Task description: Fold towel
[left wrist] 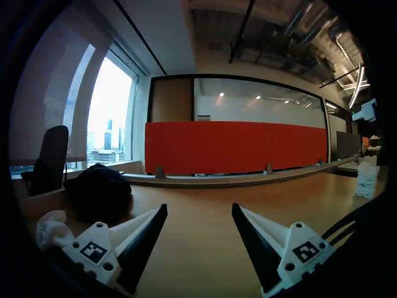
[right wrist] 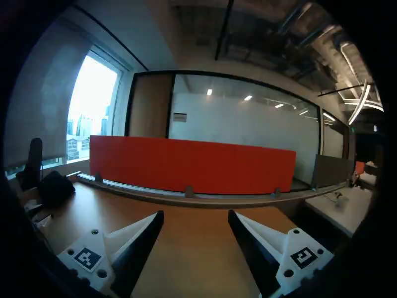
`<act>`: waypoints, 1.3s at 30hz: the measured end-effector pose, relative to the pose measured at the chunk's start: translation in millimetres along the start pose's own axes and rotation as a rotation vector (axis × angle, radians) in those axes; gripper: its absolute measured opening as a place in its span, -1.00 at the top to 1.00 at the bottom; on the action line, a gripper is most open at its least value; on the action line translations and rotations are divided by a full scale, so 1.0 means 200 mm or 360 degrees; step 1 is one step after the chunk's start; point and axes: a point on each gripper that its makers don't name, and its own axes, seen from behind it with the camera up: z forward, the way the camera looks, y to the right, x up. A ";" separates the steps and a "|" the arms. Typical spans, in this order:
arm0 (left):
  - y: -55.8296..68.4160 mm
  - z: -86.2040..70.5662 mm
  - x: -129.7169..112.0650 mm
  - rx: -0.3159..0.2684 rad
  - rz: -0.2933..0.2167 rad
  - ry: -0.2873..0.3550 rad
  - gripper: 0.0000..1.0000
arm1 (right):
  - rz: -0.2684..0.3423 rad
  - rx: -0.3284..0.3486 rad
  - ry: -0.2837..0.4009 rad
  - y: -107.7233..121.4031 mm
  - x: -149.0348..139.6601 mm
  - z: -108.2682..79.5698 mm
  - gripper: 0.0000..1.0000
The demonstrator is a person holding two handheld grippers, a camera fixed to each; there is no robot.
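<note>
A: Towel [left wrist: 367,180]: taken to be the white layered stack at the desk's right edge in the left gripper view. Identity cannot be confirmed at that size. It is placed well apart from the left gripper [left wrist: 199,206].
B: Handling?
A: Judged light, soft, limp, not fragile. A corner or hem is best pinched, since a mid-panel grab is likely to bunch. From a stack, only the top layer's edge should be taken, or several layers may be lifted at once.
B: Look?
A: White, layered, uneven sides. Weave is too small to tell. A white crumpled lump [left wrist: 49,229] is seen lower left beside a dark bag [left wrist: 99,191]. Whether it is cloth cannot be told.
B: Left tongs?
A: Spread apart, nothing held. Bare wooden desk [left wrist: 198,248] is seen between the fingers.
B: Right gripper view?
A: There the right gripper [right wrist: 196,212] is spread wide too, empty, above the desk. The dark bag is seen far left with pale scraps beside it, too blurred to name. An orange divider [right wrist: 198,166] is set behind the desk.
</note>
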 end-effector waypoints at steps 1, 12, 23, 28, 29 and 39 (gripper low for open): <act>0.00 0.00 0.00 0.0002 -0.0001 -0.0001 -0.93 | 0.0000 0.0000 0.0001 0.00 0.00 0.00 -1.00; -0.01 0.00 -0.04 0.0012 0.0004 -0.0044 -0.93 | 0.0002 -0.0012 0.0011 0.04 0.02 0.00 -1.00; -0.02 0.01 -0.05 0.0024 0.0007 -0.0057 -0.93 | -0.0006 -0.0007 0.0045 0.07 0.06 0.00 -1.00; -0.02 0.01 -0.06 0.0024 0.0007 -0.0056 -0.93 | -0.0018 -0.0007 0.0070 0.10 0.08 -0.01 -1.00; -0.02 0.01 -0.06 0.0024 0.0008 -0.0056 -0.93 | -0.0019 -0.0006 0.0074 0.10 0.08 -0.01 -1.00; -0.02 0.01 -0.07 0.0024 0.0007 -0.0055 -0.93 | 0.0001 0.0020 0.0121 0.12 0.03 0.01 -1.00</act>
